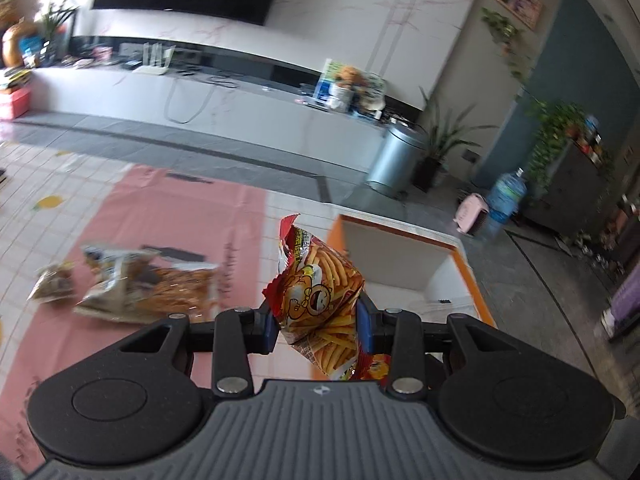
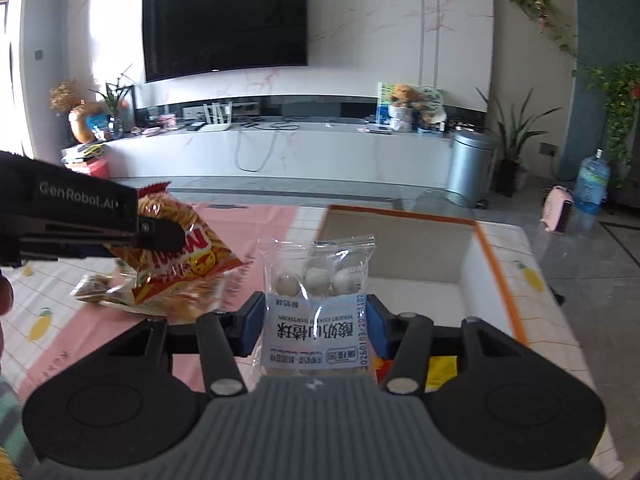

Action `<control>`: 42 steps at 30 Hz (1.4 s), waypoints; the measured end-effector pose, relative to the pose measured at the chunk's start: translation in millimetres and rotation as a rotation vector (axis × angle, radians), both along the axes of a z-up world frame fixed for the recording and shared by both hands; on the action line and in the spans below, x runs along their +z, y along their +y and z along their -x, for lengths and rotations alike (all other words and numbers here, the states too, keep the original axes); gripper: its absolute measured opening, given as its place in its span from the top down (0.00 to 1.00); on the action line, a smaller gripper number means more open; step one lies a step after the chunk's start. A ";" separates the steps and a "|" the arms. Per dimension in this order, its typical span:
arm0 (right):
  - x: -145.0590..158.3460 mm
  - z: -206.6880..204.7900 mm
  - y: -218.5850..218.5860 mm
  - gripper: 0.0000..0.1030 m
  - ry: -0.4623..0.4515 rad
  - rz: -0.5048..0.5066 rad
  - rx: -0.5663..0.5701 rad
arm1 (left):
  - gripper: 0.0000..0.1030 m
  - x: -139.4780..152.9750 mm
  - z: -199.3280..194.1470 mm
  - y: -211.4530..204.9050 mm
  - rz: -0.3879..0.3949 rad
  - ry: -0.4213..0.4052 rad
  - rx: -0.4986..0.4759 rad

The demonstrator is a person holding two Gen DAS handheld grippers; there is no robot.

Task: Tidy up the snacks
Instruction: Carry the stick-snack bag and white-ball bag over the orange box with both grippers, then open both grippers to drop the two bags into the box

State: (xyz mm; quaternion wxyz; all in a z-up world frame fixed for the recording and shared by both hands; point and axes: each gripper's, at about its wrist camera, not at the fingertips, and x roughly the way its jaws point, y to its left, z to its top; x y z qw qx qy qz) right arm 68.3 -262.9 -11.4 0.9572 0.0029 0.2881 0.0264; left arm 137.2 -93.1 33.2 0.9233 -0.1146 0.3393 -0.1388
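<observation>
My left gripper is shut on a red fries snack bag and holds it in the air just left of the orange-rimmed white box. From the right wrist view the same bag hangs from the left gripper's dark body at the left. My right gripper is shut on a clear bag of white yogurt balls, held above the near edge of the box. Two more snack bags lie on the pink mat to the left.
The table has a pink mat on a white checked cloth with lemon prints. Red and yellow packets lie in the box under my right gripper. Beyond the table stand a TV cabinet, a silver bin and plants.
</observation>
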 end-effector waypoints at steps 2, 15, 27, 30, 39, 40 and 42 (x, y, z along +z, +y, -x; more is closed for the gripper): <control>-2.1 -4.0 -18.1 0.51 0.018 0.014 -0.020 | 0.59 -1.5 -8.0 -22.5 -0.033 -0.003 -0.039; -31.0 -62.2 -87.1 0.51 0.133 0.127 -0.027 | 0.59 -33.1 -66.8 -125.8 -0.248 0.041 -0.194; -65.1 -117.4 -95.5 0.50 0.220 0.207 0.043 | 0.59 -67.3 -105.0 -160.5 -0.435 0.101 -0.253; -69.3 -126.4 -94.5 0.50 0.236 0.215 0.053 | 0.59 -70.6 -111.2 -163.0 -0.452 0.118 -0.257; -78.0 -140.5 -95.8 0.47 0.311 0.215 0.070 | 0.59 -80.5 -122.4 -169.1 -0.500 0.161 -0.278; -79.2 -142.1 -95.9 0.47 0.322 0.217 0.067 | 0.59 -81.5 -123.5 -170.5 -0.504 0.169 -0.280; -79.9 -145.0 -97.3 0.46 0.337 0.203 0.063 | 0.58 -83.6 -124.1 -171.0 -0.512 0.180 -0.281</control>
